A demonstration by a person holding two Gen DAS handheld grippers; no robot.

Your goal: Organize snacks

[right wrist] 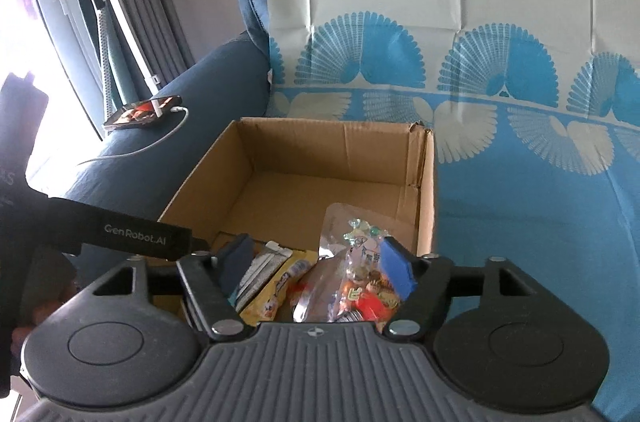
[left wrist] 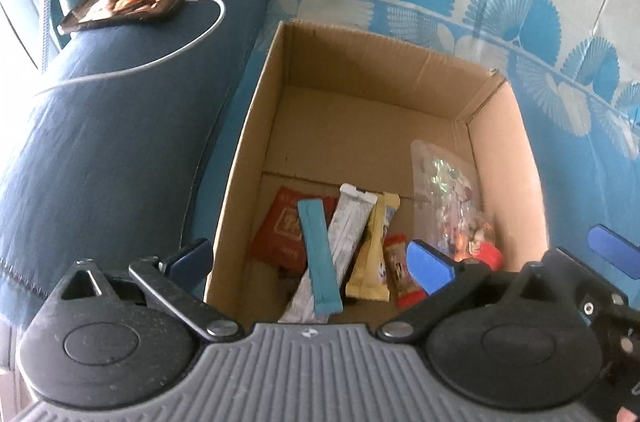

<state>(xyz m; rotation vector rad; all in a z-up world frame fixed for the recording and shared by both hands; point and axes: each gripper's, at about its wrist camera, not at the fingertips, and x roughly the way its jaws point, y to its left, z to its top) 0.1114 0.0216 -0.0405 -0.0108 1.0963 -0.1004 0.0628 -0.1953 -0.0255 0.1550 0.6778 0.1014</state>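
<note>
An open cardboard box (left wrist: pixel 360 70) stands on the sofa seat and also shows in the right wrist view (right wrist: pixel 426 206). In its near end lie a red packet (left wrist: pixel 280 226), a teal stick (left wrist: pixel 318 258), a silver stick (left wrist: pixel 346 226), a yellow bar (left wrist: pixel 374 254), a small red snack (left wrist: pixel 400 274) and a clear bag of mixed candies (left wrist: pixel 448 198). My left gripper (left wrist: pixel 310 256) is open and empty above the box's near edge. My right gripper (right wrist: pixel 318 268) is open over the clear bag (right wrist: pixel 352 262), fingers either side of it.
A phone (left wrist: pixel 128 4) on a white charging cable (left wrist: pixel 192 42) lies on the dark blue sofa armrest left of the box. A blue and white patterned cover (right wrist: pixel 520 202) drapes the seat and backrest. Curtains and a white stand (right wrist: pixel 120 2) are at the far left.
</note>
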